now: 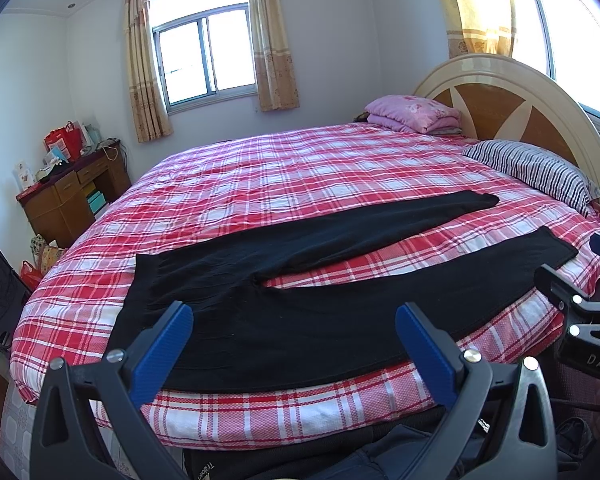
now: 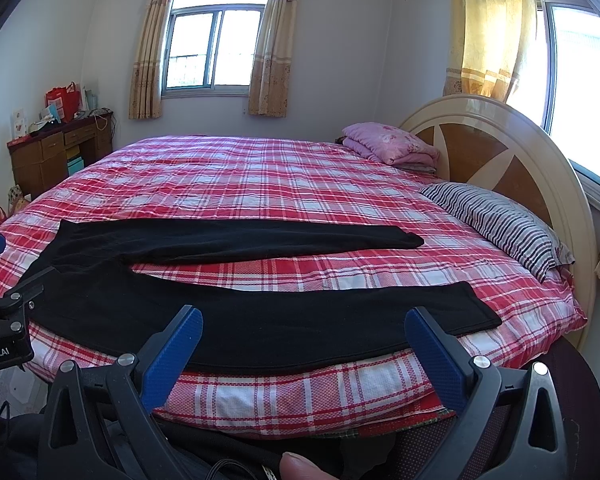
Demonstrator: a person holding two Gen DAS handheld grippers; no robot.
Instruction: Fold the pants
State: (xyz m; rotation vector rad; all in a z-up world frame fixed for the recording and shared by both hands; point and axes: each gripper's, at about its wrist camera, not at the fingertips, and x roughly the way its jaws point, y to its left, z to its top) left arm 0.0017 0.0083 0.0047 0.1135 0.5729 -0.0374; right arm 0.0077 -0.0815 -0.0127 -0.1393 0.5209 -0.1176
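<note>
Black pants point(image 1: 300, 304) lie flat on the red plaid bed point(image 1: 284, 168), waistband to the left, both legs spread apart toward the right. In the right wrist view the same pants point(image 2: 260, 320) have the near leg along the bed's front edge and the far leg point(image 2: 260, 240) behind it. My left gripper point(image 1: 294, 314) is open and hovers off the bed's front edge, before the seat of the pants, holding nothing. My right gripper point(image 2: 304, 320) is open too, in front of the near leg, apart from the cloth.
A striped pillow point(image 2: 500, 228) and a folded pink blanket point(image 2: 392, 146) lie by the curved headboard point(image 2: 500, 148) on the right. A cluttered wooden desk point(image 1: 72, 196) stands at the far left wall. A fingertip point(image 2: 300, 466) shows at the bottom edge.
</note>
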